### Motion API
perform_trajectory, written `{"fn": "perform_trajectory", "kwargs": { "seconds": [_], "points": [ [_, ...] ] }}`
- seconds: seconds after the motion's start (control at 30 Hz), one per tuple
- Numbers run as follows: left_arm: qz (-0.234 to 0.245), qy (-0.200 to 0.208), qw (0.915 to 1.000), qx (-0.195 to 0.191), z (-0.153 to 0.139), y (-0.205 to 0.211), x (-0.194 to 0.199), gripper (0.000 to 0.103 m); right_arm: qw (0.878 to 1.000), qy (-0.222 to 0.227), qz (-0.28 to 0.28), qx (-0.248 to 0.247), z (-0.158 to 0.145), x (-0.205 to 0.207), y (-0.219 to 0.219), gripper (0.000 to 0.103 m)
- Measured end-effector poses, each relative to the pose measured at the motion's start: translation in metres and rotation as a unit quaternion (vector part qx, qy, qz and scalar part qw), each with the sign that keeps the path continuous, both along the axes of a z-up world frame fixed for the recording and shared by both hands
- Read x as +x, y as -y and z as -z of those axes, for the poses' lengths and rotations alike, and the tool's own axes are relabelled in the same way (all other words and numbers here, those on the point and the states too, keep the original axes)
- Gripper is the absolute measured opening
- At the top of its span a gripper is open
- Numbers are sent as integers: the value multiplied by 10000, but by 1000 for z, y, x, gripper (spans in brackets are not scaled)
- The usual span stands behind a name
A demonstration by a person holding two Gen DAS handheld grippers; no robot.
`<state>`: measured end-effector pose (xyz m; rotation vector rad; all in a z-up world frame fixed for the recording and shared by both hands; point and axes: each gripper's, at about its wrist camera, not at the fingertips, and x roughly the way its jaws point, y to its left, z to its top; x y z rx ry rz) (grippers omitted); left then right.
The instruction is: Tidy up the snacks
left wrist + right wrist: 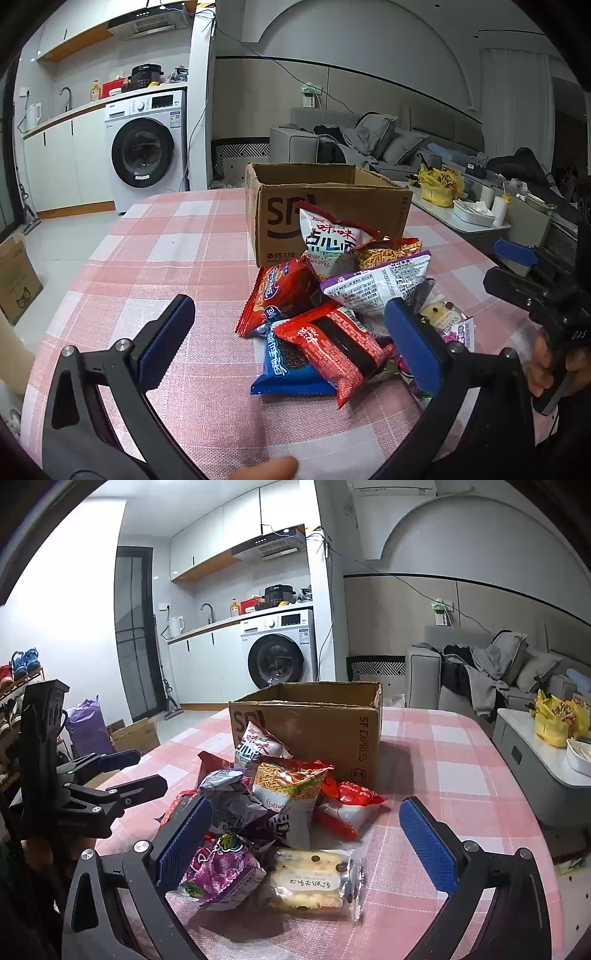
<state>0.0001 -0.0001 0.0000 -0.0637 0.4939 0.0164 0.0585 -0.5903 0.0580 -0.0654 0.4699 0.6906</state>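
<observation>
Snack pile (266, 812) before right tool (306, 845) (jaws wide)

Tablecloth (177, 258) is a pink and white check, kinda woven looking. The box (332, 206) is plain brown cardboard with dark print on its sides. Snack pile is a riot: a white bag (328, 240) with red edges and dark lettering, a purple and white bag (380, 284), a red pack (332, 347) with a black stripe, a blue pack (291, 373), a glossy purple pouch (221, 867), a clear pack of pale yellow cakes (310, 882) with dark dots, and an orange noodle-print bag (291, 786). Both grippers are black with blue pads (428, 845).
</observation>
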Motion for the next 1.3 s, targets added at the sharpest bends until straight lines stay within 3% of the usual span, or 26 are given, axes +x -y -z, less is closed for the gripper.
{"fn": "perform_trajectory", "kwargs": {
  "seconds": [1.3],
  "points": [
    [-44, -12, 10000, -86, 0, -6, 0, 102, 10000, -19, -4, -16, 1, 1, 0, 103]
  ]
}}
